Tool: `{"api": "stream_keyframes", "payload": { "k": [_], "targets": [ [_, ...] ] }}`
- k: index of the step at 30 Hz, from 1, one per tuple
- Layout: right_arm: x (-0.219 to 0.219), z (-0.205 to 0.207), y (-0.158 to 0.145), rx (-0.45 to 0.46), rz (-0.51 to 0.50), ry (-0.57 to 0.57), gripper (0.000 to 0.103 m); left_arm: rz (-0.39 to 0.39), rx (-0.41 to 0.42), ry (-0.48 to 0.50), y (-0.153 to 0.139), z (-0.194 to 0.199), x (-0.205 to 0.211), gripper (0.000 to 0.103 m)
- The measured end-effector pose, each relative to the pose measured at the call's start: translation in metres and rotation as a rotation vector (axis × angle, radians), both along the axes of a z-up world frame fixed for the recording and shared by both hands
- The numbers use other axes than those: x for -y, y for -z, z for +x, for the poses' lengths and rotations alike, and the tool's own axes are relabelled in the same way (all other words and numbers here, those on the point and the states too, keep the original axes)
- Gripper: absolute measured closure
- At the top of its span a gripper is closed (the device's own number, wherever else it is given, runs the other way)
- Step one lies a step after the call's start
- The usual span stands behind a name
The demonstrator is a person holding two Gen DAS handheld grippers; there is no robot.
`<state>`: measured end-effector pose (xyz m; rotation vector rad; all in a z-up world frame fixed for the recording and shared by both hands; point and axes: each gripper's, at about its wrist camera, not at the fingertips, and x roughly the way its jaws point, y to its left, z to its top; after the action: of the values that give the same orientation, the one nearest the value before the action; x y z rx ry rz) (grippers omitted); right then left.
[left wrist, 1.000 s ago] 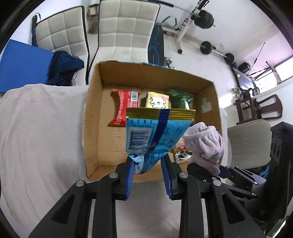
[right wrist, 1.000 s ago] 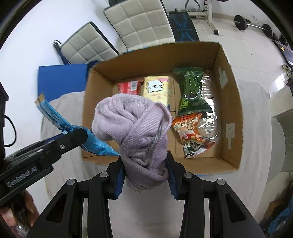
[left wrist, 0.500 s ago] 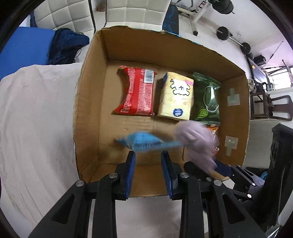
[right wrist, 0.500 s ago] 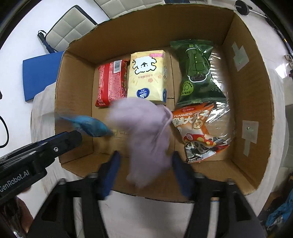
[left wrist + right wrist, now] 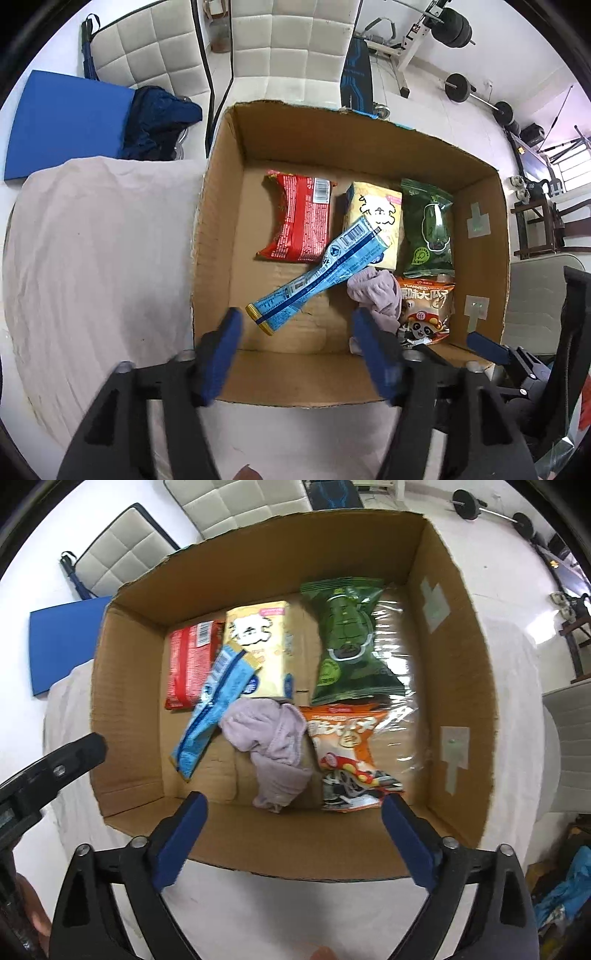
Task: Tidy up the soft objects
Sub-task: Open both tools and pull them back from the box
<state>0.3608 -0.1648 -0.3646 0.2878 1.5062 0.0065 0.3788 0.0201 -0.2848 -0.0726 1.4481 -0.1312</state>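
Observation:
An open cardboard box [image 5: 218, 236] [image 5: 450, 657] holds a red packet [image 5: 301, 221] [image 5: 188, 664], a yellow packet [image 5: 376, 214] [image 5: 262, 642], a green packet [image 5: 428, 236] [image 5: 347, 642] and an orange packet [image 5: 424, 306] [image 5: 343, 753]. A blue packet [image 5: 317, 273] [image 5: 210, 705] lies slanted on the box floor, its far end over the yellow packet. A lilac cloth [image 5: 376, 291] [image 5: 269, 746] lies beside it. My left gripper [image 5: 299, 350] is open and empty above the box's near wall. My right gripper [image 5: 291, 834] is open and empty above the same wall.
The box stands on a table under a pale cloth [image 5: 92, 258]. Two white padded chairs [image 5: 288, 40] and a blue mat [image 5: 66, 118] lie beyond it. Gym weights [image 5: 458, 88] are at the far right. The other gripper's body shows at the left of the right wrist view [image 5: 48, 771].
Both grippers opened over the box. The blue packet dropped from my left gripper and the lilac cloth from my right; both now lie on the box floor.

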Motion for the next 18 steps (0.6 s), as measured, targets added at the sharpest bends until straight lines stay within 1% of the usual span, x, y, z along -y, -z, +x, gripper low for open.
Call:
{"api": "stream_keyframes", "payload": {
  "k": [1,3,4,9,12,18],
  "targets": [
    [0.002,0.0,-0.002,0.006,-0.017,0.006,0.0,0.002,0.007,0.002,-0.001,0.0,0.001,0.009],
    [0.004,0.0,-0.006,0.016,-0.073,0.011,0.0,0.019,0.027,0.007,-0.003,-0.001,0.003,0.005],
    [0.006,-0.001,-0.007,0.02,-0.088,0.009,0.0,0.034,0.031,0.008,-0.004,-0.001,0.004,0.005],
    [0.007,-0.004,-0.012,0.031,-0.145,0.01,0.0,0.057,0.043,0.012,-0.003,-0.004,0.007,0.004],
    [0.007,-0.007,-0.017,0.039,-0.16,0.001,0.0,0.054,0.039,0.016,-0.002,-0.008,0.008,0.004],
    [0.005,-0.014,-0.035,0.074,-0.185,-0.013,0.0,0.048,0.071,-0.003,-0.01,-0.023,0.007,0.004]
  ]
}}
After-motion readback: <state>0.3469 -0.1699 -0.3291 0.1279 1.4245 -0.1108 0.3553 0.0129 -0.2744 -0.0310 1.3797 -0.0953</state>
